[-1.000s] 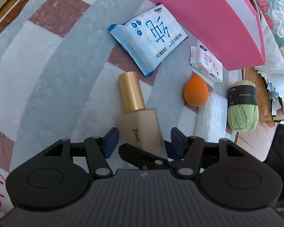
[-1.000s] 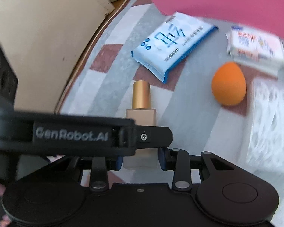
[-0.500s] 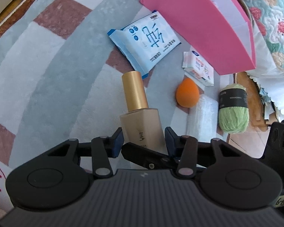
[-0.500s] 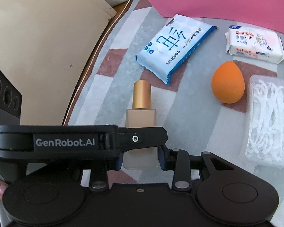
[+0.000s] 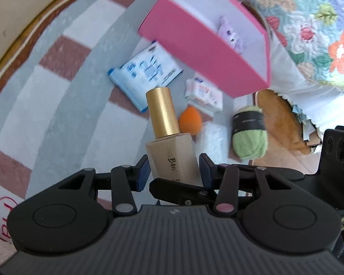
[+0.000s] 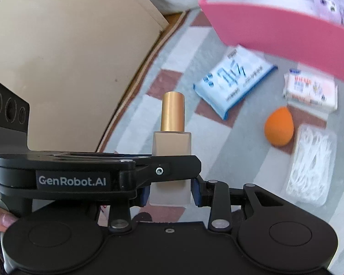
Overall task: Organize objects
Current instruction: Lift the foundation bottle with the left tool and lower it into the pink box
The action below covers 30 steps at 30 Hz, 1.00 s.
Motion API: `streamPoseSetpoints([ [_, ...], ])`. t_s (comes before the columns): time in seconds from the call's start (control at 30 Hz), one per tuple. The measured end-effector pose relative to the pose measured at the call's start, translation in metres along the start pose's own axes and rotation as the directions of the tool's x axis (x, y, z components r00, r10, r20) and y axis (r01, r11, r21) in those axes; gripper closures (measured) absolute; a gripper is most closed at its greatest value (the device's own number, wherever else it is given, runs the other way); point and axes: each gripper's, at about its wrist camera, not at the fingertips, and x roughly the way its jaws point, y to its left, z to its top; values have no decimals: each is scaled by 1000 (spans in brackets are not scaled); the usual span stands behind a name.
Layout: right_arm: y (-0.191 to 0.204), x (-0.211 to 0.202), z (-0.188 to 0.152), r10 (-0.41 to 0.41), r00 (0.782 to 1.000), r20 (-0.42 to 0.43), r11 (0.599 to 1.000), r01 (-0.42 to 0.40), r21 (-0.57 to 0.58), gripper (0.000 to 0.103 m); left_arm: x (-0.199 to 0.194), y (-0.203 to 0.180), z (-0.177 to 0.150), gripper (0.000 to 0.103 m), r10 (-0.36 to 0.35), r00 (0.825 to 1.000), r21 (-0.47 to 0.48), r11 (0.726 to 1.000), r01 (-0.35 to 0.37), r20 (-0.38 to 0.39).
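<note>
right tool [image 6: 169,193] and left tool [image 5: 173,171] clamped on square beige bottle [image 6: 172,155], smooth gold cylindrical cap [image 6: 172,112]

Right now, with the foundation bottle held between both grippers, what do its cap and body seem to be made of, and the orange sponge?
Foundation bottle: the cap looks like brushed gold metal or metallised plastic, with a satin sheen. The body looks like frosted glass or plastic, matte beige with printed lettering. Orange makeup sponge: apparently soft foam, matte, with no glare and a rounded egg shape.

bottle [image 5: 172,155] beige, cap gold | box [image 5: 195,52] pink | sponge [image 5: 190,122] orange | yarn [image 5: 250,141] green | rug [image 5: 57,105] grey-white-maroon checks
</note>
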Motion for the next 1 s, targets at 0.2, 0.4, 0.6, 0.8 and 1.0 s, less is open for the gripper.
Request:
streamPoseSetpoints([
  [0.2,15,-34,19,-16,998,58,998,19,-54,62,-25,-34,24,59,11,999,63,998,-13,30],
  [0.4,23,-56,35,-41,996,81,994,49,-95,62,-37,-59,40,59,7,999,110,994,-12,41],
  [0.6,24,-80,44,-53,993,106,992,65,-109,62,-45,-82,51,59,-3,999,146,989,-4,46],
  [0.8,25,-104,50,-79,985,154,990,96,-102,62,-53,-106,61,59,-16,998,184,983,6,53],
  [1.0,23,-125,54,-109,974,197,989,126,-80,62,-58,-132,70,59,-25,998,232,973,11,59],
])
